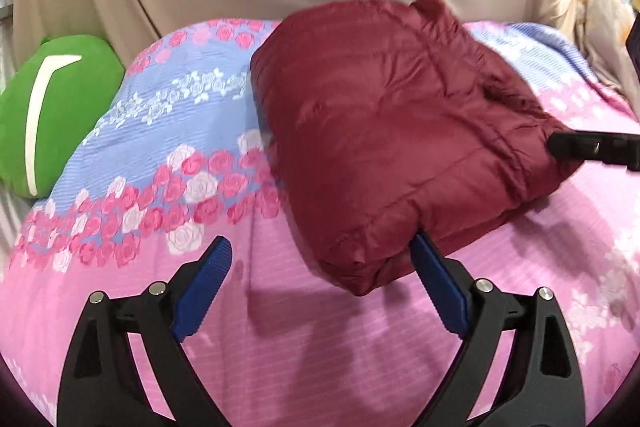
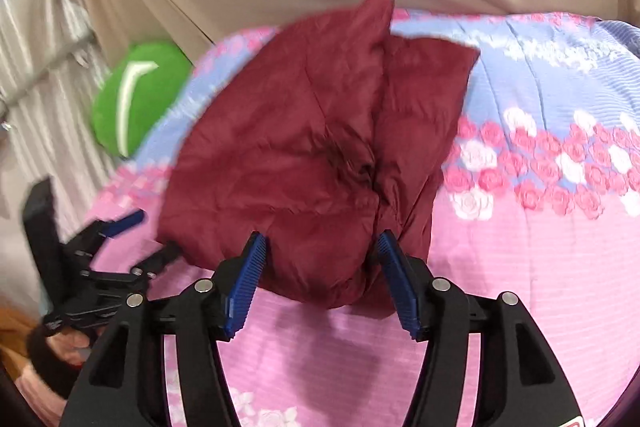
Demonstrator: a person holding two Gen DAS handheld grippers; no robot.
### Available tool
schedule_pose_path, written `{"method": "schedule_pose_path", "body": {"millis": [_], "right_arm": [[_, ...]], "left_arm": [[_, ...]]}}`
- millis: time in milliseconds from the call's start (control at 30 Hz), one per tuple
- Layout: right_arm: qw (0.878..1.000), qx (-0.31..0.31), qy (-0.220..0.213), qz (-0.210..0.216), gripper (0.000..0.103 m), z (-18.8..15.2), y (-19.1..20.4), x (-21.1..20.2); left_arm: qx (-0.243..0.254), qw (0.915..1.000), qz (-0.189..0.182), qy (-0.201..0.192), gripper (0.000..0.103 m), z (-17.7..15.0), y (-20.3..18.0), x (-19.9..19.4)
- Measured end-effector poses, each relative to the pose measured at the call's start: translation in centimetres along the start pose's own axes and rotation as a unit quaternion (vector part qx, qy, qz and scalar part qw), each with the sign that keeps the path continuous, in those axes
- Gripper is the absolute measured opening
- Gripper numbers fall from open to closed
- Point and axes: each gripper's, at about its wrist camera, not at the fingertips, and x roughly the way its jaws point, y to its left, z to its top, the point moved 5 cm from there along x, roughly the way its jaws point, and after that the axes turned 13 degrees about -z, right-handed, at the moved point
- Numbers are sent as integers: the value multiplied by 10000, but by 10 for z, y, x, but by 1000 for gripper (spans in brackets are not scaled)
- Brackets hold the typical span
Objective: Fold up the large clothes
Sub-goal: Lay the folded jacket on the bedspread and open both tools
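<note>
While folded maroon jacket point(image 1: 392, 131) lies on floral bedspread point(image 1: 120, 155), left tongs point(image 1: 320, 291) wide, right tongs point(image 2: 320, 283) parted, gripping nothing.

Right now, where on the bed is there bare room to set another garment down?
Free: the pink bedspread in front of the folded maroon jacket, and the floral stretch between jacket and green cushion. In the right view, bedspread right of the jacket is bare too. Crowded: the jacket's near edge, where both claws sit.
</note>
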Motion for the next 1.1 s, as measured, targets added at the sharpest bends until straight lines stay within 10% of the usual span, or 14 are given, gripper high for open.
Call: {"method": "schedule_pose_path", "body": {"millis": [133,300,467,633,1100], "right_arm": [[9997,155,-91,136,7,9,-3,-2],[9979,241,-575,-169,4,23,-16,-21],[9979,371,209,-488,3,-11,-32,37],[9956,-52,113,-928,8,-12,-16,37],[9972,238,-588,-405,17,41,2,-26]], "left_arm": [[6,9989,6,461,56,-5,-1,19],[-209,9985,-262,442,42,-2,4,20],[-451,9967,-280,614,40,-7,9,33],[-445,9972,-86,592,40,-7,7,31],[-378,9986,361,-108,57,50,-36,-16]]}}
